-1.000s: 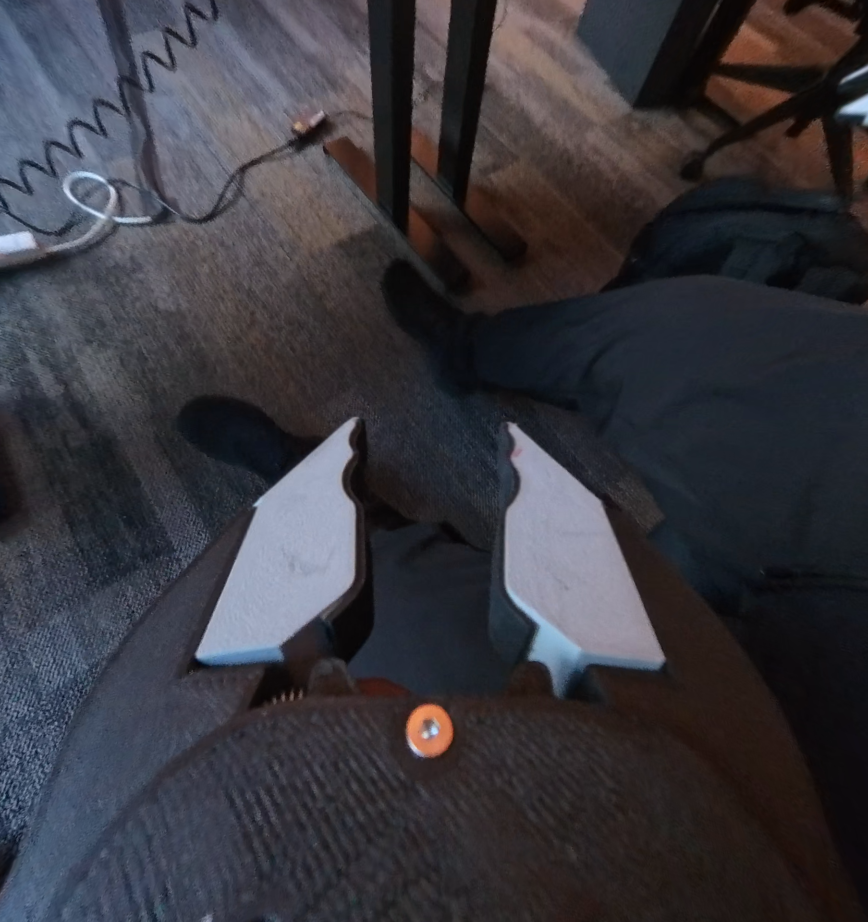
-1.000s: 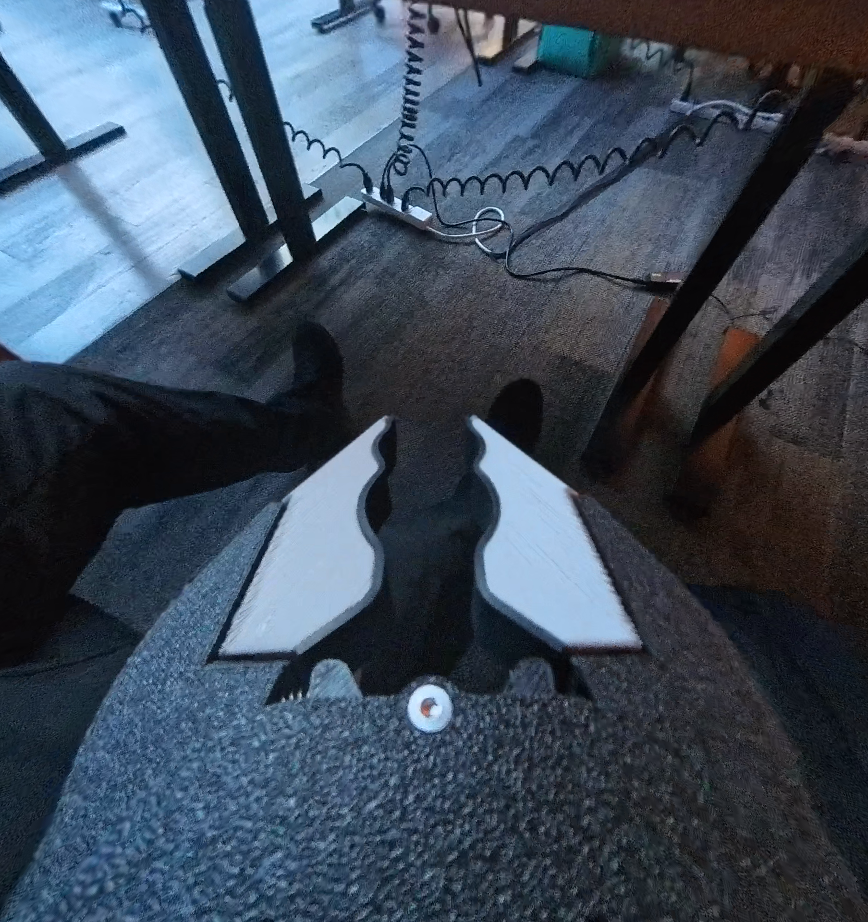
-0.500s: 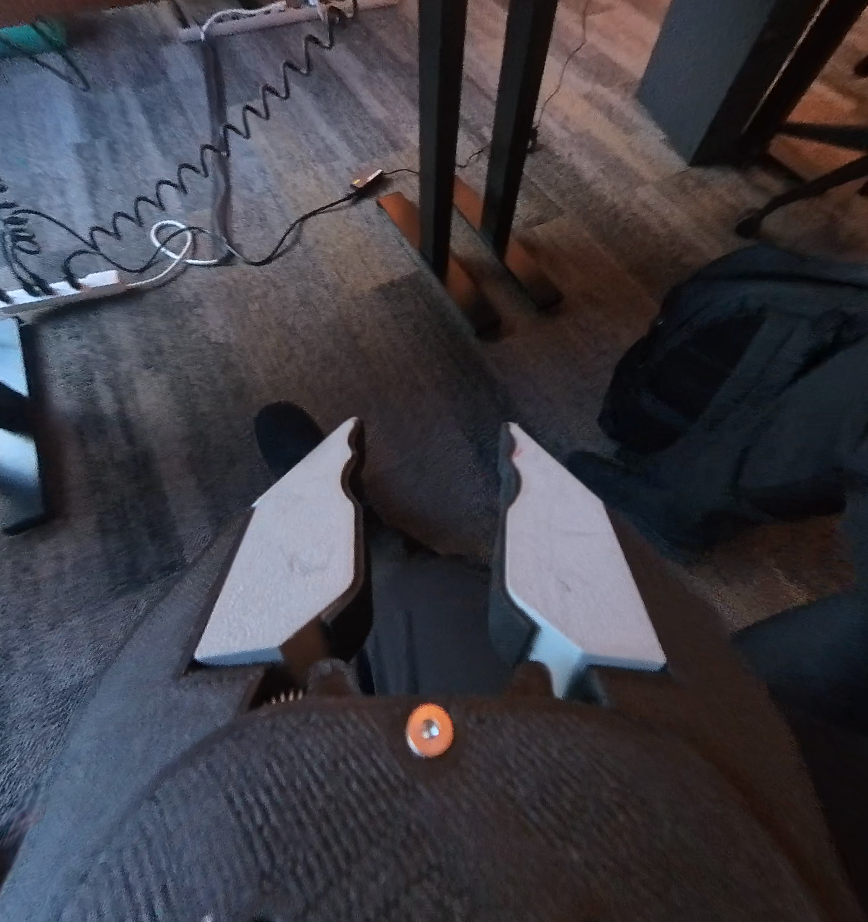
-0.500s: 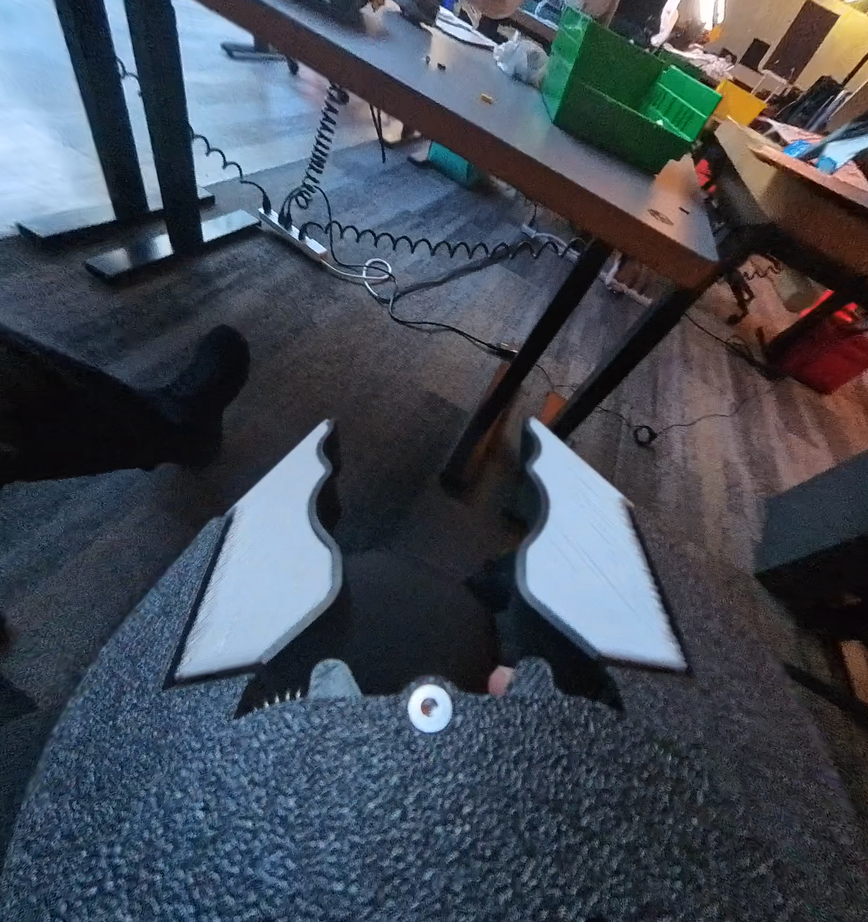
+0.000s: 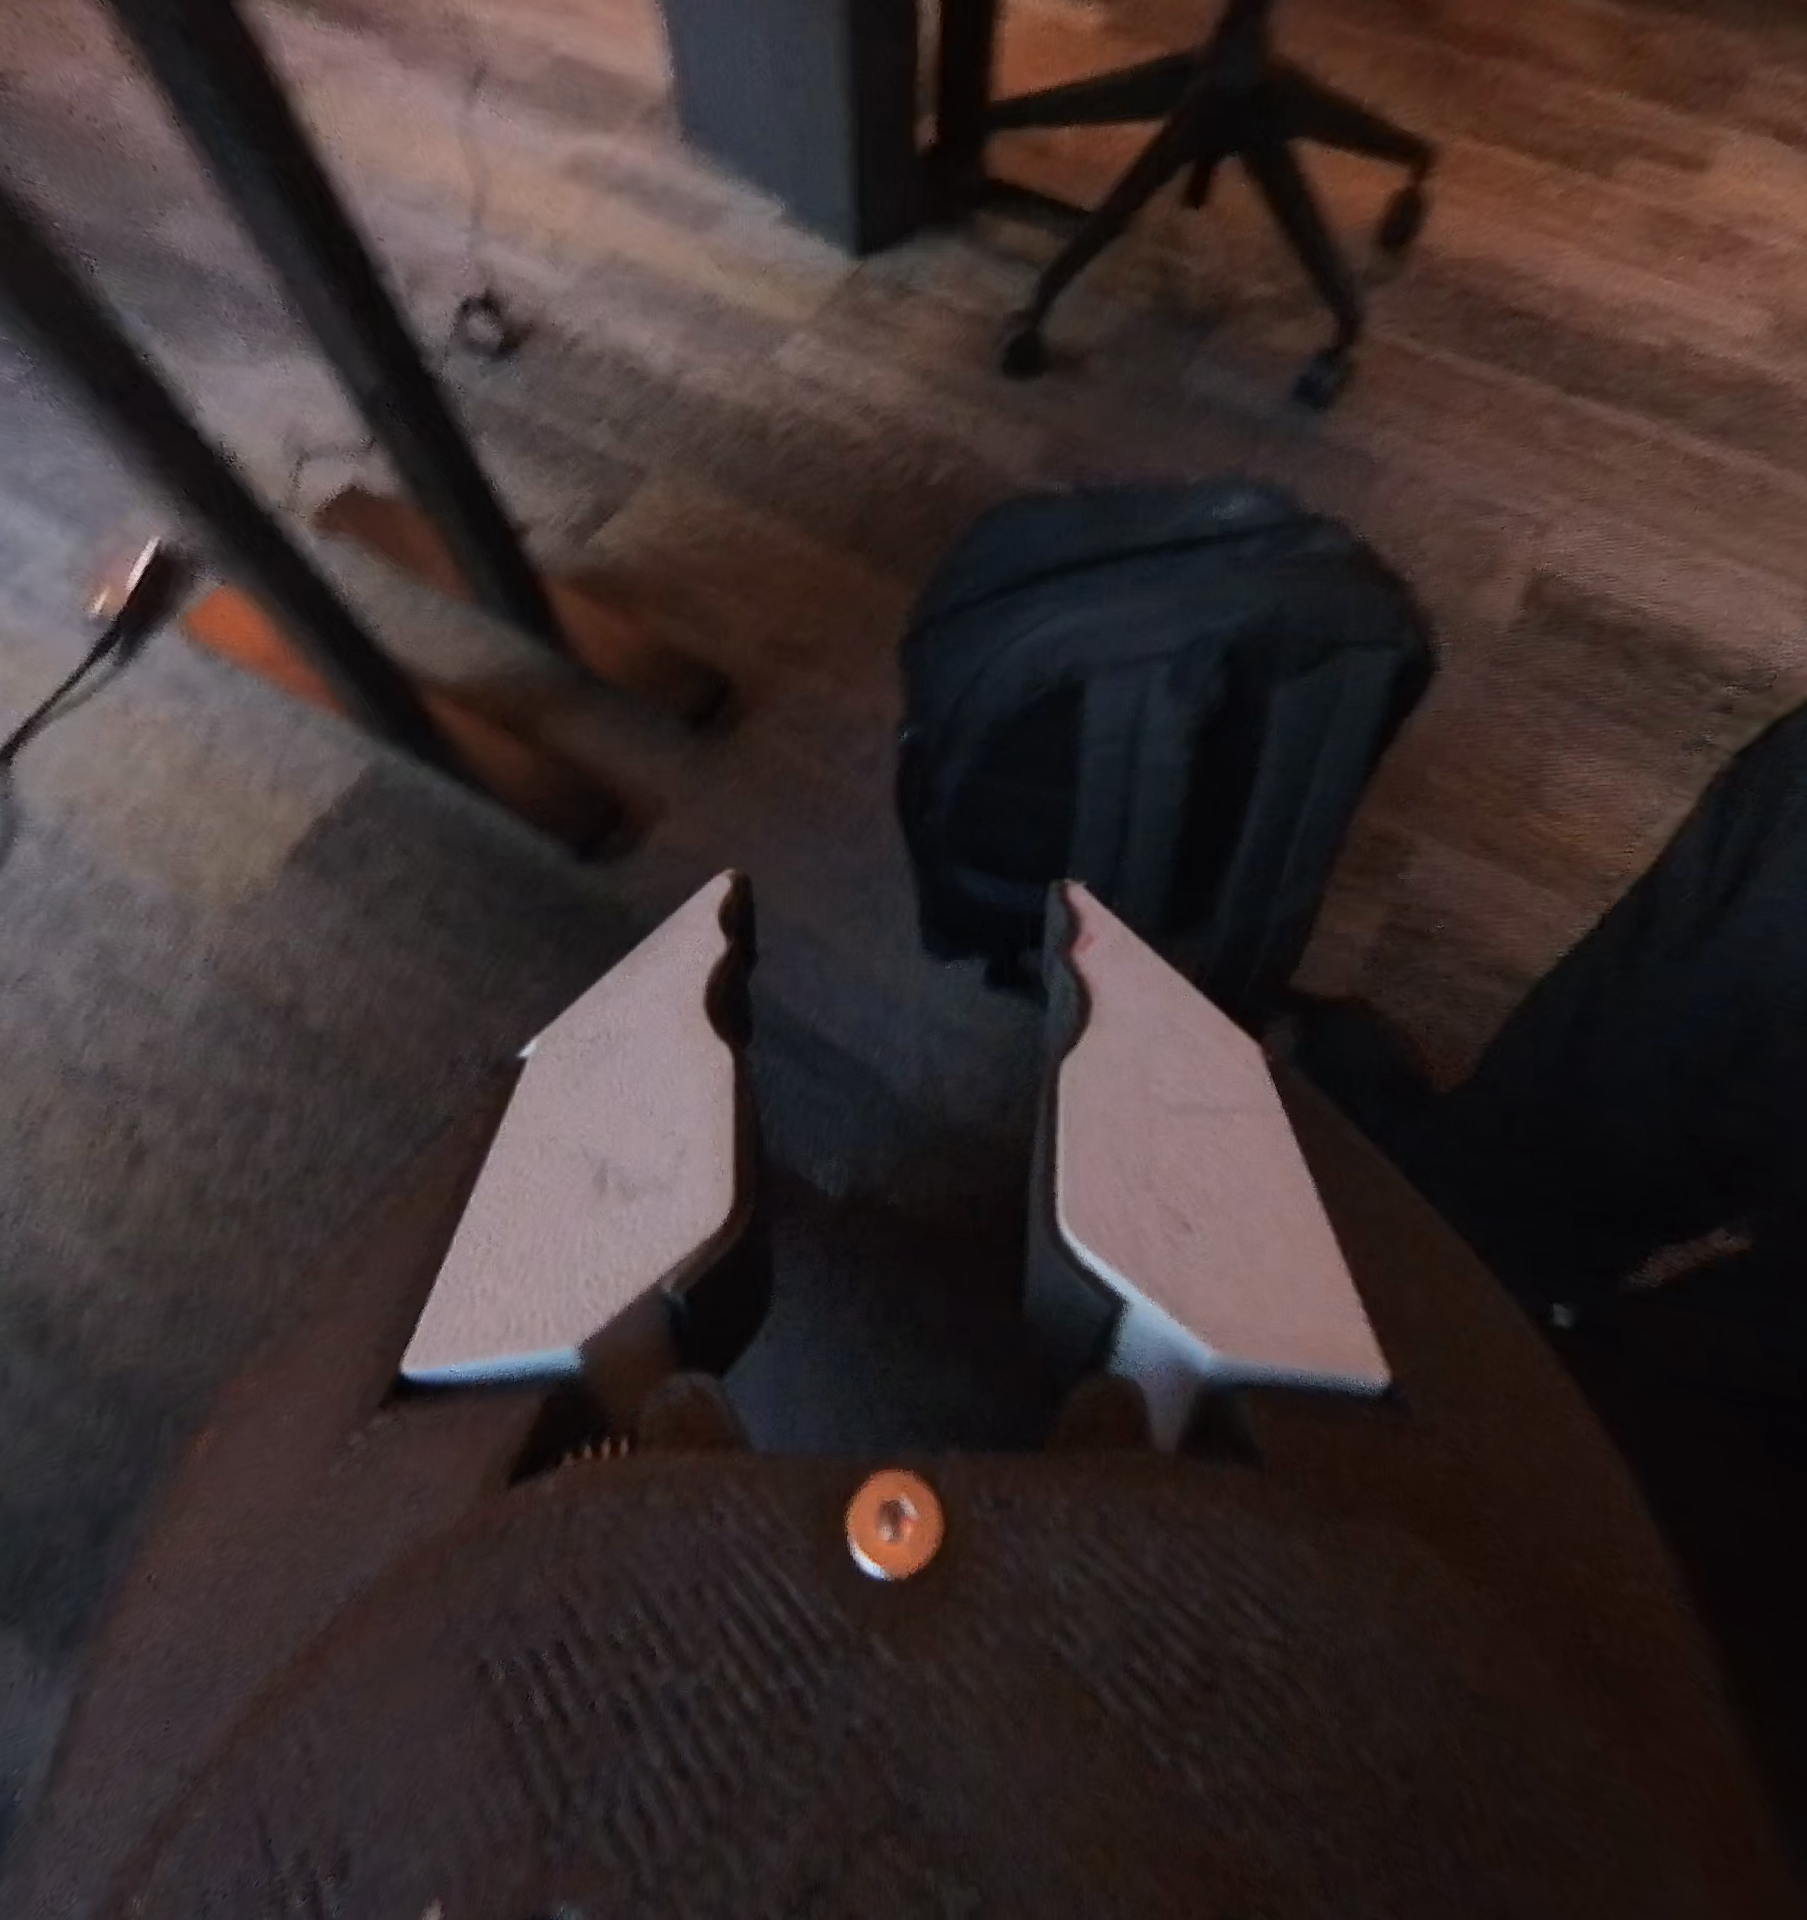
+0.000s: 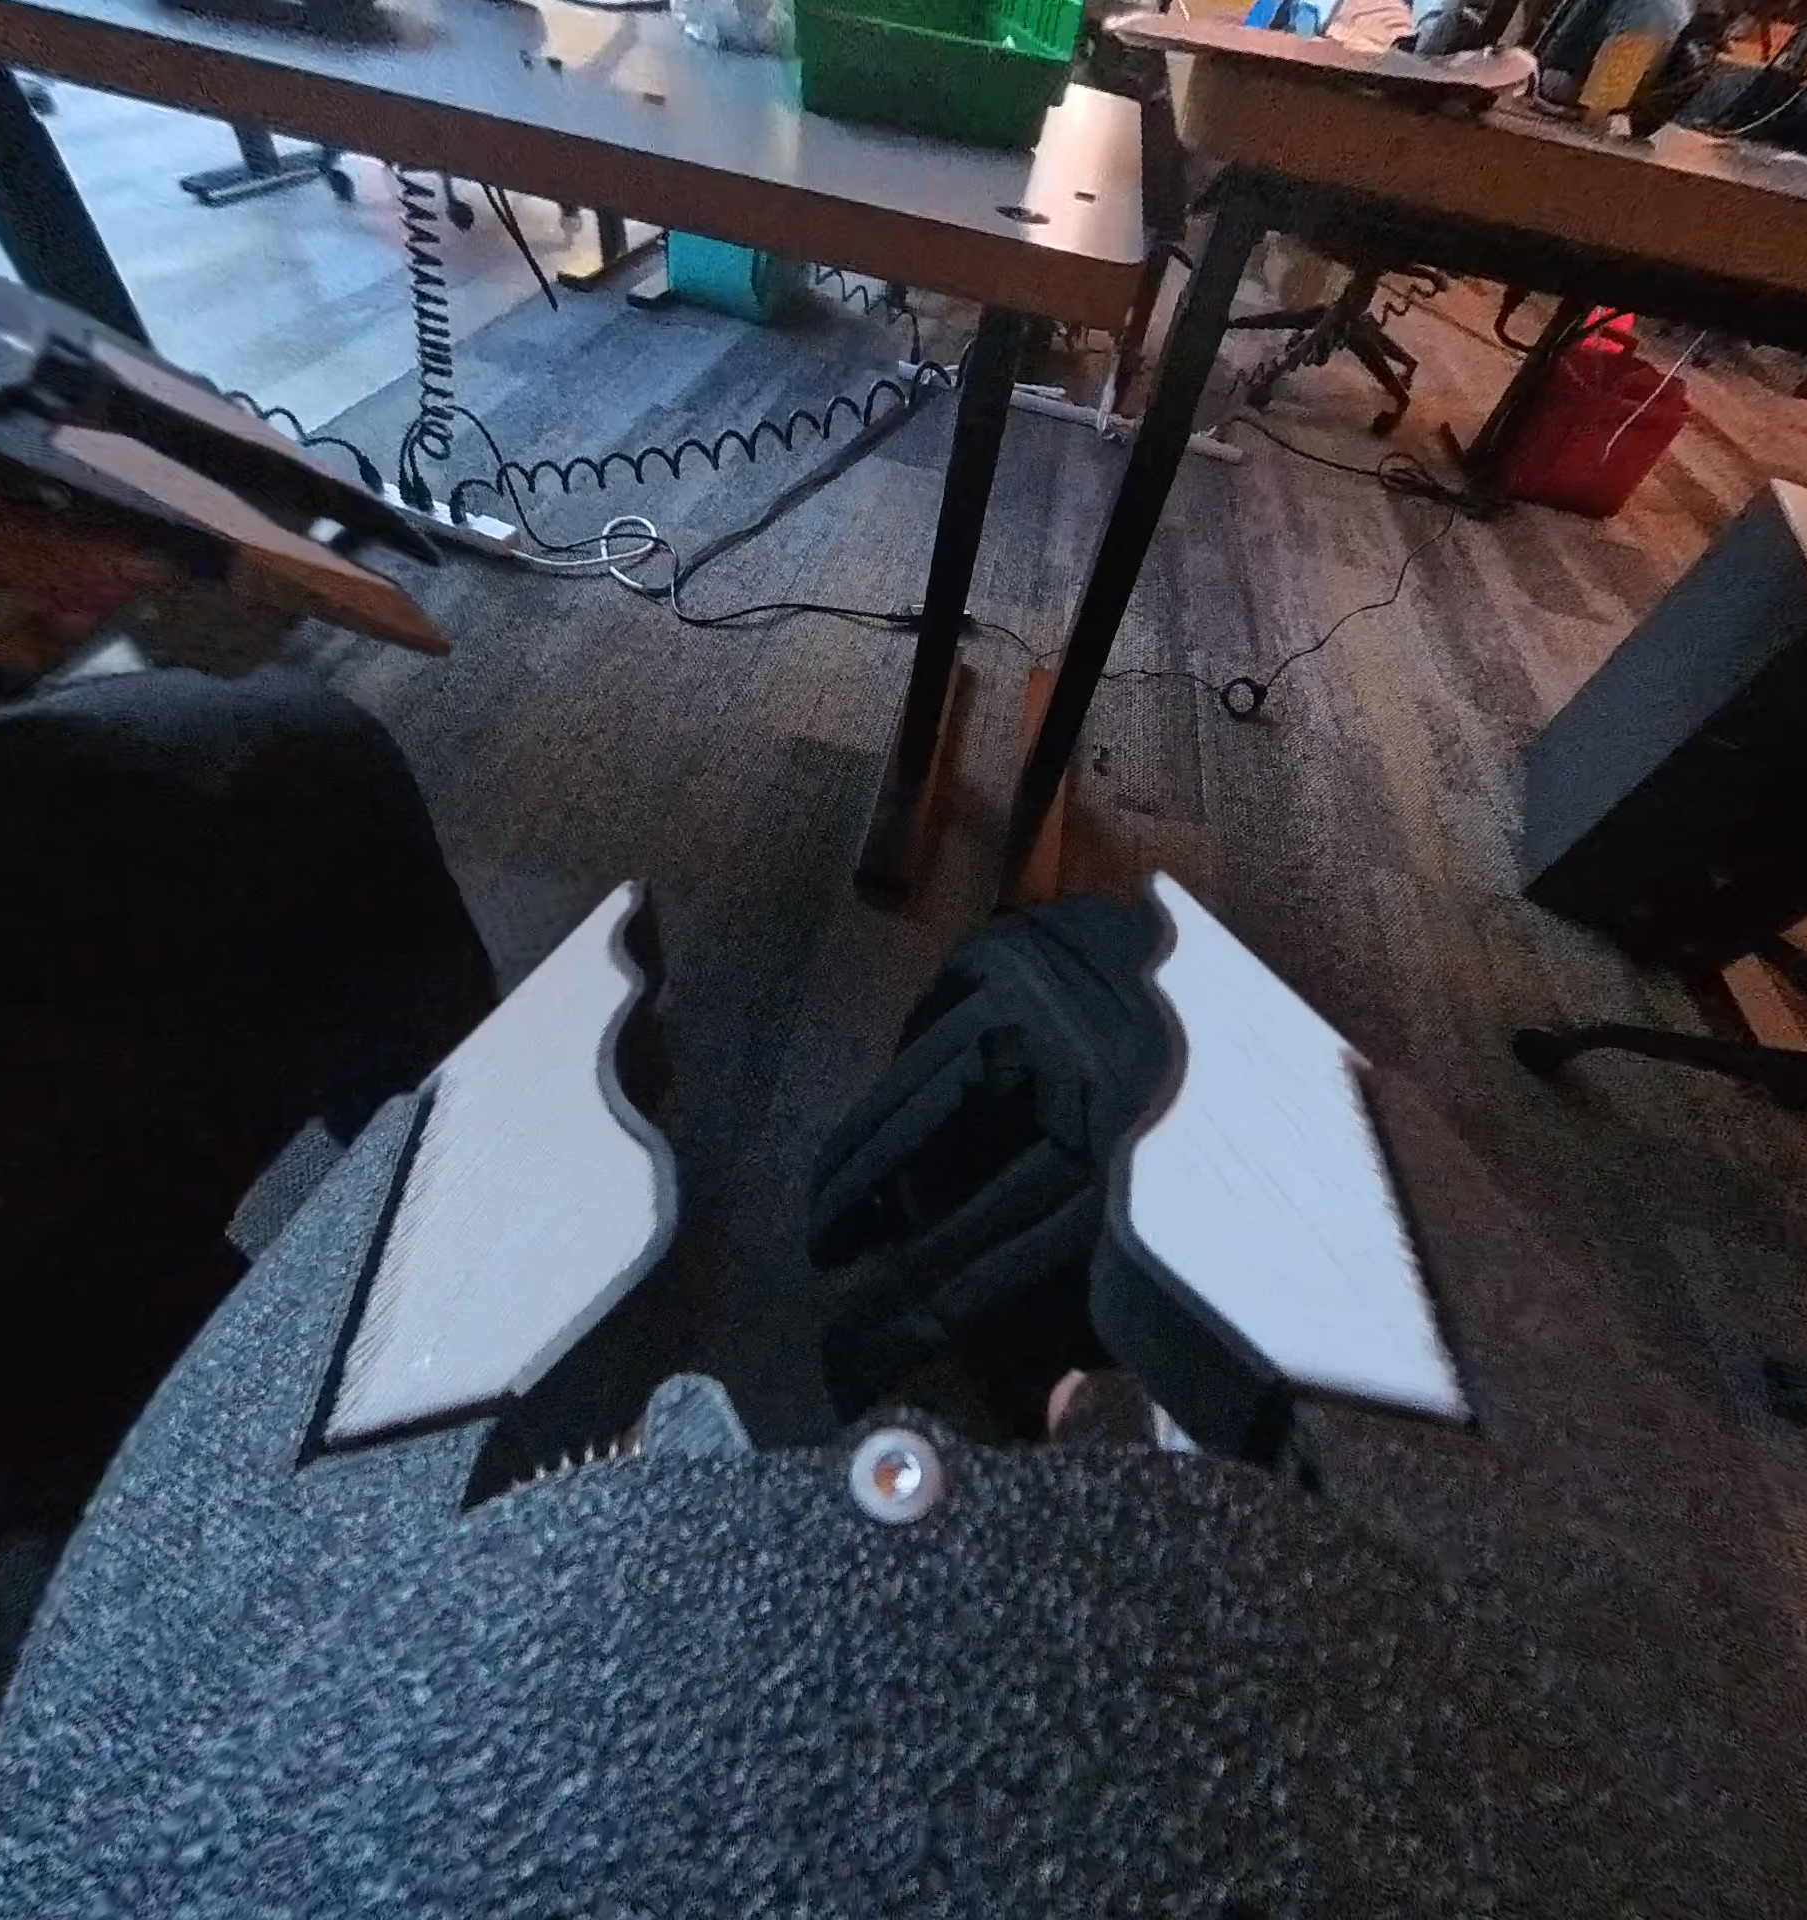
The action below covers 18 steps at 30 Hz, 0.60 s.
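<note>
**Both grippers held open and empty above a carpeted floor**

The left gripper (image 5: 897, 904) is seen with its jaws moderately parted and nothing gripped between them; only grey carpet (image 5: 203, 1039) is framed in the gap. A dark backpack (image 5: 1159, 727) is found just beyond the right fingertip, lying on the floor and apart from the fingers. Ahead and to the left of the jaws, two black table legs (image 5: 359, 343) are planted on the carpet, with a thin black cable (image 5: 5, 769) trailing further left. A chair base (image 5: 1221, 177) with castors is seen far ahead and to the right. A dark-clothed leg (image 5: 1709, 1039) is seen at the right of the jaws. This view is blurred, so finer detail cannot be told.

The right gripper (image 6: 899, 899) is seen with its jaws spread wide, wider than the left pair, and nothing is clasped. The same backpack (image 6: 1003, 1091) is framed in the gap, against the right finger in the picture; whether it is touched cannot be told, though it appears to lie on the floor below. Straight ahead of the jaws, table legs (image 6: 992, 623) rise to a brown table (image 6: 670, 156) on which a green bin (image 6: 930, 62) is set. Coiled cords (image 6: 670, 457) and a power strip (image 6: 463, 520) are spread on the carpet ahead and to the left. The other gripper (image 6: 203, 499) is visible at the far left, above a dark leg (image 6: 151, 935). A grey cabinet (image 6: 1688, 707) is placed to the right, and a red box (image 6: 1595, 416) further ahead of it under a second table (image 6: 1501, 156).
</note>
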Each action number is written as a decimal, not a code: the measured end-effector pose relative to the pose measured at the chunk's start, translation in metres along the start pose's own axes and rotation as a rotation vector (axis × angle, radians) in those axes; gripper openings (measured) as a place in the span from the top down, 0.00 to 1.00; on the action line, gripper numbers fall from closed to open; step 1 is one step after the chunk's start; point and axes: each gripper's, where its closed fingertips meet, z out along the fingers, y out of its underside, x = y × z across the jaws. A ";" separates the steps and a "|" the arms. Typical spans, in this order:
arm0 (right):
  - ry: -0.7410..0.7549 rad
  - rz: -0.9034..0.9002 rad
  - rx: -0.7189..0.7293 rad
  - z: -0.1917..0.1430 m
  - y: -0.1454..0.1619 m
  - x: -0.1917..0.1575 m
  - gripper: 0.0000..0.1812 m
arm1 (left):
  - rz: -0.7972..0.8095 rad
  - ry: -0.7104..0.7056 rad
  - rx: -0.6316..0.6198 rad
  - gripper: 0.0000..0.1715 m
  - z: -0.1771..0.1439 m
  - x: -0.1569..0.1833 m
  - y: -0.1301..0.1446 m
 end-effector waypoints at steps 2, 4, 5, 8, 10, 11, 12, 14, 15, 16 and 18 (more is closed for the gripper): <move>-0.011 0.040 0.010 0.017 0.006 0.008 0.51 | 0.070 0.084 0.040 0.68 0.038 0.036 -0.022; -0.015 0.081 0.032 0.032 0.022 0.014 0.52 | 0.119 0.191 0.046 0.69 0.083 0.077 -0.030; -0.023 0.084 0.030 0.037 0.034 0.015 0.53 | 0.130 0.239 0.038 0.72 0.104 0.096 -0.028; -0.034 0.134 0.006 0.045 0.071 0.031 0.57 | 0.237 0.401 -0.048 0.79 0.140 0.153 -0.004; -0.077 0.258 0.042 0.053 0.069 0.050 0.59 | 0.384 0.388 0.073 0.91 0.156 0.170 -0.023; -0.042 0.252 0.030 0.059 0.078 0.067 0.62 | 0.422 0.380 0.139 0.95 0.169 0.176 -0.031; -0.003 0.262 -0.004 0.067 0.089 0.085 0.63 | 0.422 0.375 0.176 0.96 0.184 0.179 -0.038; -0.018 0.315 -0.028 0.079 0.101 0.106 0.62 | 0.354 0.436 0.071 0.97 0.213 0.185 -0.034; 0.007 0.313 -0.047 0.083 0.108 0.119 0.62 | 0.302 0.497 0.007 0.96 0.222 0.191 -0.028; 0.048 0.311 -0.076 0.085 0.117 0.133 0.62 | 0.270 0.544 -0.048 0.95 0.229 0.197 -0.022; 0.132 0.369 -0.125 0.074 0.136 0.161 0.60 | 0.307 0.549 -0.127 0.94 0.241 0.200 -0.012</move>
